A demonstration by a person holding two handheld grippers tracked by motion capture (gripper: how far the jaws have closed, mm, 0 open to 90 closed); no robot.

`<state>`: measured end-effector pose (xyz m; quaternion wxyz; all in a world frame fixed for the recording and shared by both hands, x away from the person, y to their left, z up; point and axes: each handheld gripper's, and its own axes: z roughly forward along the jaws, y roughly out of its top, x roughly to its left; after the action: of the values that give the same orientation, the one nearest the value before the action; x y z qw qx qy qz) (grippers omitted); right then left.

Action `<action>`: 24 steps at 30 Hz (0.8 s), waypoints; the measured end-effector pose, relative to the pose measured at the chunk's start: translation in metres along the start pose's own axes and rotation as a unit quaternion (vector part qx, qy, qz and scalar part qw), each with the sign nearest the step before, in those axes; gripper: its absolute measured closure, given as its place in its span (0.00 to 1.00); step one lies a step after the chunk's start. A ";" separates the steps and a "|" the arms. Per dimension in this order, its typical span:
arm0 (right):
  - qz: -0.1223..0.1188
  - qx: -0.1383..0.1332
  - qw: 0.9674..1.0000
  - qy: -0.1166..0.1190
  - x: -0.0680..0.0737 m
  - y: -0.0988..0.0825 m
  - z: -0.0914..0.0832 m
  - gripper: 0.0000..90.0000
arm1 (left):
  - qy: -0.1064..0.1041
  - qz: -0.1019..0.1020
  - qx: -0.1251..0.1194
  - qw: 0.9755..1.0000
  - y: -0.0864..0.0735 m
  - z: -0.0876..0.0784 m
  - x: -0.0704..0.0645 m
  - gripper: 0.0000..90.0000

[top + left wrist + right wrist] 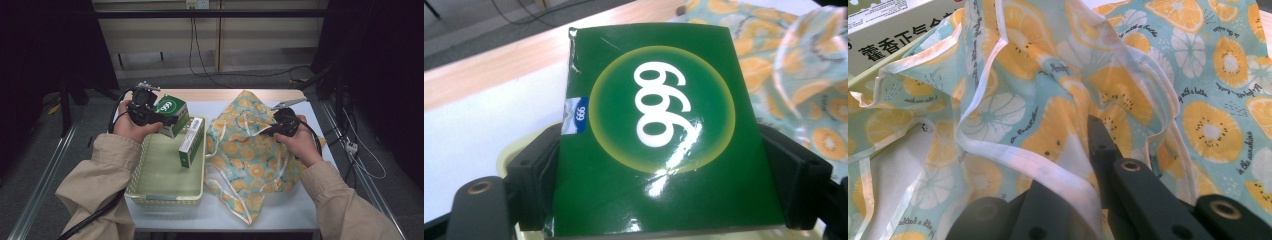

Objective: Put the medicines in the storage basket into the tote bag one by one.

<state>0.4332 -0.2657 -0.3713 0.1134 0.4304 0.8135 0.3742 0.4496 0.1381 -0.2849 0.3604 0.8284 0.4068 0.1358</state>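
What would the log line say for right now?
left gripper: shut on green box above basket | right gripper: shut on fruit-print bag

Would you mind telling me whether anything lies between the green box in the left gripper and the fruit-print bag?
Yes. The green box, clamped in the left gripper, has a white and green carton leaning on the basket edge between it and the fruit-print bag, whose fabric the right gripper pinches.

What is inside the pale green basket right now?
One green-and-white carton leans inside the basket against its right wall; the rest of the floor looks bare. The left gripper holds a green 999 box above the far-left corner, hiding whatever lies beneath.
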 end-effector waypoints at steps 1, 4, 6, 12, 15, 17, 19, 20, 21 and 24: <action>0.001 -0.001 1.000 0.000 0.000 0.000 0.000 0.99 | -0.003 0.003 -0.002 1.000 0.002 -0.001 -0.003 0.20; 0.003 -0.002 1.000 -0.001 0.000 0.001 -0.001 0.99 | -0.015 0.014 -0.008 1.000 0.009 -0.004 -0.012 0.20; 0.003 -0.002 1.000 0.000 0.000 0.001 -0.002 0.99 | -0.022 0.020 -0.015 0.999 0.013 -0.005 -0.021 0.20; 0.002 0.000 1.000 -0.001 0.001 0.001 0.000 0.99 | -0.055 0.063 -0.021 0.996 0.022 -0.004 -0.054 0.20; 0.003 0.000 1.000 0.000 0.001 0.001 0.000 0.99 | -0.066 0.077 -0.023 0.995 0.024 -0.001 -0.069 0.20; 0.005 -0.001 1.000 0.001 0.002 0.001 0.000 0.99 | -0.076 0.088 -0.022 0.993 0.023 0.003 -0.079 0.20; 0.004 0.000 1.000 0.001 0.001 0.001 0.000 0.99 | -0.092 0.093 -0.021 0.991 0.023 0.007 -0.087 0.20; 0.005 -0.001 1.000 0.000 0.001 0.001 -0.001 0.99 | -0.098 0.098 -0.020 0.990 0.022 0.010 -0.092 0.20; 0.007 -0.001 1.000 -0.001 0.001 0.001 -0.001 0.99 | -0.100 0.100 -0.020 0.990 0.022 0.012 -0.095 0.20; 0.006 -0.002 1.000 -0.001 0.000 0.002 -0.002 0.99 | -0.099 0.116 -0.016 0.988 0.021 0.019 -0.108 0.20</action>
<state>0.4336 -0.2663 -0.3687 0.1128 0.4356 0.8098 0.3765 0.4031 0.0367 -0.2766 0.3938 0.8736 0.2677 0.1003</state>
